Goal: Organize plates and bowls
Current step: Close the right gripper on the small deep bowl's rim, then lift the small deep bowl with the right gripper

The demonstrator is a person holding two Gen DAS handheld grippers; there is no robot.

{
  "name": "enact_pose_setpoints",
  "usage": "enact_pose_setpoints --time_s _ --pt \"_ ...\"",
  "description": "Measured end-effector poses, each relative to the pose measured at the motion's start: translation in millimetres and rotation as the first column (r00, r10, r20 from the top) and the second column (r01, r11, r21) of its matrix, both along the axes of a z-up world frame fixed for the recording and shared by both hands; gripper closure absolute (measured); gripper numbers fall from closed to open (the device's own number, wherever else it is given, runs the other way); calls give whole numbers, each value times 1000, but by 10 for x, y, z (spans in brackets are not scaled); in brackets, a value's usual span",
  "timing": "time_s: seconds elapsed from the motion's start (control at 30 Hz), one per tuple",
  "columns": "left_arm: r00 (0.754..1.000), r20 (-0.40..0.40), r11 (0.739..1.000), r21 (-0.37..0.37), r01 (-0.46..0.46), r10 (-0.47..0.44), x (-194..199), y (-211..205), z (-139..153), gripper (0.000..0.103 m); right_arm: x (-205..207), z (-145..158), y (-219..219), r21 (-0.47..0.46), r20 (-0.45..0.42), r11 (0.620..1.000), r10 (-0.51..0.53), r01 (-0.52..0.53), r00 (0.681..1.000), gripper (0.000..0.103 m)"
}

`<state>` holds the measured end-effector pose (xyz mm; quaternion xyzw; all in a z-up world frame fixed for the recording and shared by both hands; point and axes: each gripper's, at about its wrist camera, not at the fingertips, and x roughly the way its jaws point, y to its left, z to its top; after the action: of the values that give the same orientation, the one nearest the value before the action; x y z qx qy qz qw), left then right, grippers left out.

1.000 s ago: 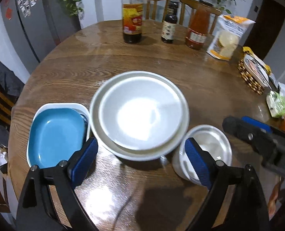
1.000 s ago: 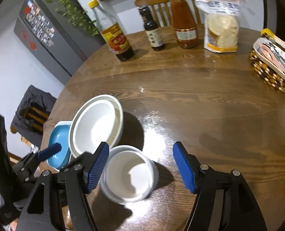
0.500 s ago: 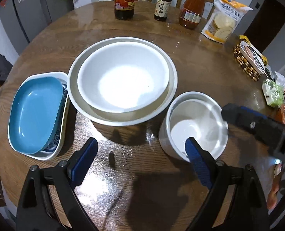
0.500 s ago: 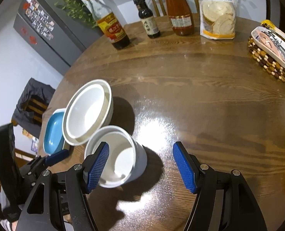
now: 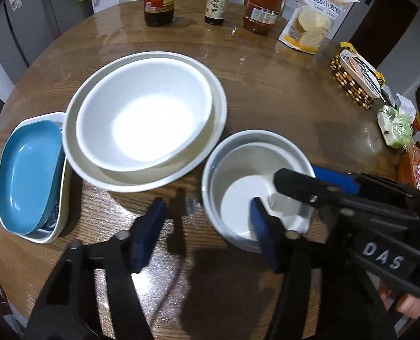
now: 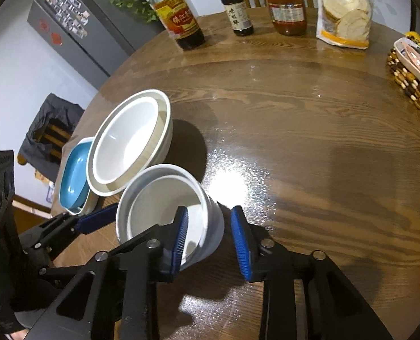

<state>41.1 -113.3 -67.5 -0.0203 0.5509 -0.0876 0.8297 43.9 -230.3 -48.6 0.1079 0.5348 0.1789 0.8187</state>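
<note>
As right gripper [image 6: 211, 233] jaws straddle small bowl's [image 6: 164, 195] wall — left gripper [image 5: 207, 225] alongside

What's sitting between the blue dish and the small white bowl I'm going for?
The stacked large white bowls sit between the blue dish and the small white bowl, clearest in the left wrist view.

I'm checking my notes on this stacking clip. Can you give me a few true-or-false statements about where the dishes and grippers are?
1. The right gripper straddles the wall of the small white bowl. True.
2. The blue dish sits inside a white dish. True.
3. The large white bowl is empty-handed on bare table. False: it rests in a wider white plate.
4. The left gripper grips the blue dish. False: it holds nothing.
</note>
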Motion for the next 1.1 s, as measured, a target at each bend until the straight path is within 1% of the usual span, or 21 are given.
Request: enact_pose_setpoints --time_s 0.07,0.1,0.13,0.17,0.23,0.33,0.53,0.67,1.1 --pt "1000 3 1000 -2 15 -15 3 -40 -2 60 10 -14 18 7 -2 1000 11 -11 1000 77" --pt "1000 6 1000 -2 24 -24 2 -65 -1 63 13 -13 27 7 -2 1000 15 -15 1000 78" --pt "999 7 1000 -2 31 -31 2 -86 -2 68 13 -13 34 7 0 1000 18 -18 1000 78" --pt "999 9 999 4 41 -41 4 -113 -5 70 10 -12 42 4 7 1000 21 -21 1000 79" --pt "999 18 999 21 47 -47 5 -133 -10 70 -6 -15 45 1 14 1000 24 -24 1000 79" --pt "998 24 998 25 52 -52 19 -137 -19 70 -15 -22 44 5 13 1000 16 -16 1000 81" --pt "997 40 996 53 68 -70 -2 -169 -20 70 -61 -2 49 -4 33 1000 -3 3 999 81" --pt "996 48 996 51 74 -76 -23 -175 -7 70 -100 12 27 4 36 1000 -18 18 999 81" --pt "987 119 993 67 99 -107 -124 -205 180 70 -246 231 -5 13 88 999 -53 52 995 81"
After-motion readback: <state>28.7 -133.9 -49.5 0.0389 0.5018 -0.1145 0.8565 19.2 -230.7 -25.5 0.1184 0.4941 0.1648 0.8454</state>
